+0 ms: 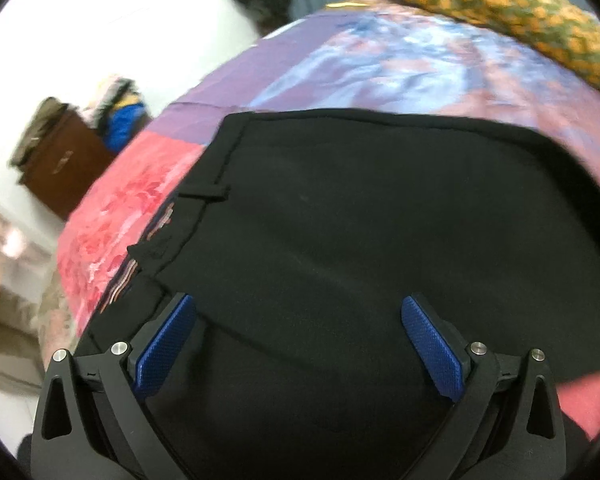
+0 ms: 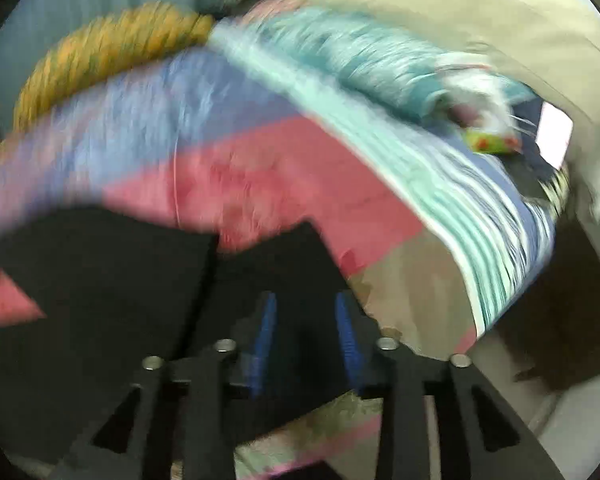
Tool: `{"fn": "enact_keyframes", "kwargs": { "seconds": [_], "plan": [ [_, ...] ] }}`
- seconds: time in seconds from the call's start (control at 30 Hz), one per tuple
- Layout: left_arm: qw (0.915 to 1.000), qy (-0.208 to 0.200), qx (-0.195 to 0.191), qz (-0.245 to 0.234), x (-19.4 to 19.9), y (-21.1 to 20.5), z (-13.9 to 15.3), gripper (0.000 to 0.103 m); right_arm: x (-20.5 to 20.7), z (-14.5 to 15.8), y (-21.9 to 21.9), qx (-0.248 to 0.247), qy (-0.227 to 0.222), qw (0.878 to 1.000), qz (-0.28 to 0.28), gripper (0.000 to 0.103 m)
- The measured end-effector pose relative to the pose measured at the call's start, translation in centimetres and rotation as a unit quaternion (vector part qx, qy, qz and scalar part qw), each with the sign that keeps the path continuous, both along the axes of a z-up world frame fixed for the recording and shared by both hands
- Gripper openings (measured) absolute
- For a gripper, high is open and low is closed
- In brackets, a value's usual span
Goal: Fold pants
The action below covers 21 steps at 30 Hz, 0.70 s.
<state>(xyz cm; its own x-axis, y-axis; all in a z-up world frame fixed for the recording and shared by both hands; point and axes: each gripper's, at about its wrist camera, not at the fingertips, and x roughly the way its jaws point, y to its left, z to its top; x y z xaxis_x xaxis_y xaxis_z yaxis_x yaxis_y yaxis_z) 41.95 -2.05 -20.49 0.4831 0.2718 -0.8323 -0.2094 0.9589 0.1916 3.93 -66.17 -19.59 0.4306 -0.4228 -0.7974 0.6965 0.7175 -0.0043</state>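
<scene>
Black pants (image 1: 380, 220) lie flat on a patchwork bedspread (image 1: 380, 68) of pink, purple and blue. The waistband with a belt loop (image 1: 204, 194) is at their left side. My left gripper (image 1: 298, 304) hovers over the pants, jaws wide open, nothing between the blue pads (image 1: 164, 352). The right wrist view is blurred. It shows the pants (image 2: 100, 280) as a folded black mass at the lower left of the bedspread (image 2: 260, 168). My right gripper (image 2: 305, 298) is over a black corner of them. Its pads (image 2: 266, 332) stand partly apart with a gap between them.
An orange and green pillow (image 1: 500, 4) (image 2: 112, 40) lies at the bed's far side. A teal striped blanket roll (image 2: 380, 60) sits at the right. A brown cabinet (image 1: 64, 160) with piled clothes stands left of the bed. The bed's edge (image 2: 440, 300) drops away near the right gripper.
</scene>
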Motion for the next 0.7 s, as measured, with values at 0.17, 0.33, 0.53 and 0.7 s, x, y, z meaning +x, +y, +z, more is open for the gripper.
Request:
{"fn": "enact_keyframes", "kwargs": {
  "seconds": [0.17, 0.33, 0.53, 0.7],
  "plan": [
    [0.9892, -0.025, -0.080, -0.121, -6.1, -1.9, 3.4, 0.102, -1.4, 3.3, 5.2, -0.014, -0.107, 0.994, 0.012, 0.086],
    [0.9753, 0.009, -0.138, -0.172, -12.4, -2.6, 0.8, 0.102, -0.6, 1.2, 13.8, 0.038, -0.139, 0.983, 0.115, 0.086],
    [0.9721, -0.014, -0.128, -0.196, -15.2, -2.6, -2.9, 0.103, 3.4, -1.2, 21.5, 0.081, -0.115, 0.953, 0.269, 0.086],
    [0.9709, -0.011, -0.170, -0.168, -14.0, -1.5, -0.2, 0.102, 5.5, -4.0, 21.7, 0.083, -0.104, 0.952, 0.275, 0.085]
  ]
}}
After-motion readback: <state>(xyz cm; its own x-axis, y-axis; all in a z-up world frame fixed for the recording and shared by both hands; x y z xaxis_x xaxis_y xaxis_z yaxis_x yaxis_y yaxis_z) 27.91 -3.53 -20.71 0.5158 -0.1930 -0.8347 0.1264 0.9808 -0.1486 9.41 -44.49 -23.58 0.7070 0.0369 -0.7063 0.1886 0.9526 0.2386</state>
